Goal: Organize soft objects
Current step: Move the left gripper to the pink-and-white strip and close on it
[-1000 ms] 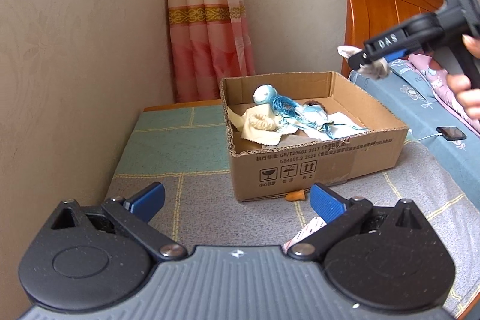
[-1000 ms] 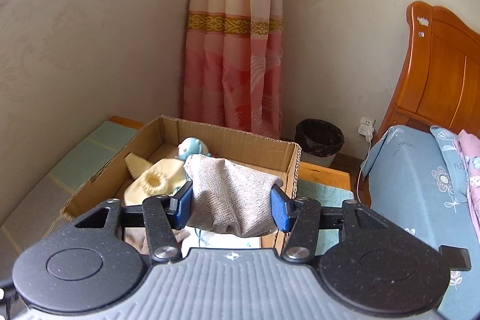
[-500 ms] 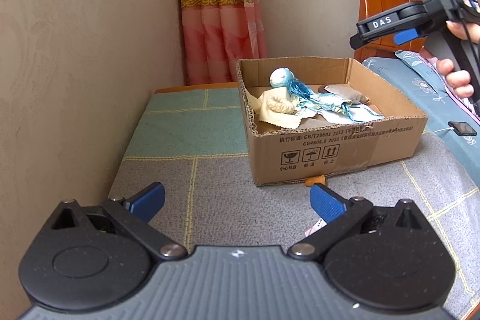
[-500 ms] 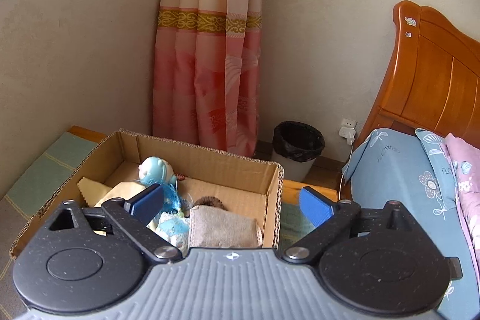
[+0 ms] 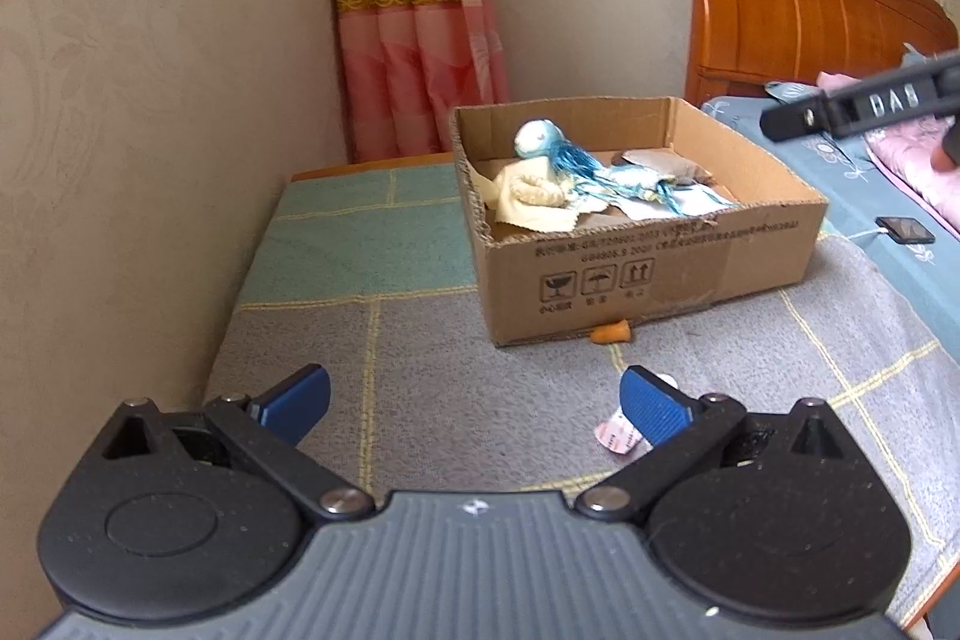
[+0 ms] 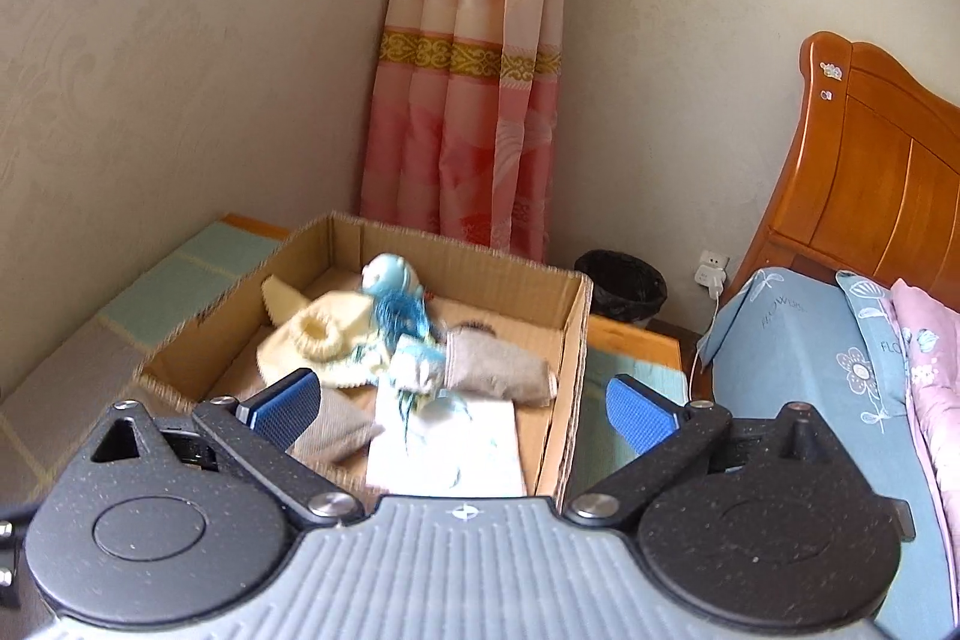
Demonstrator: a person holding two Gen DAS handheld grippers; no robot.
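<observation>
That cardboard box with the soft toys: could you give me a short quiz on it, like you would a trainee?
1. True or false: the grey cloth pouch lies inside the cardboard box.
2. What small orange thing lies on the blanket against the box's printed front wall: A) a cone-shaped piece, B) a ball, C) a spoon?
3. Fill in: the jaws of the right gripper have just been opening and now hold ____.

Key
1. True; it lies near the right wall, beside the blue-haired doll.
2. A.
3. Nothing; the left gripper also stands open and empty.
</observation>
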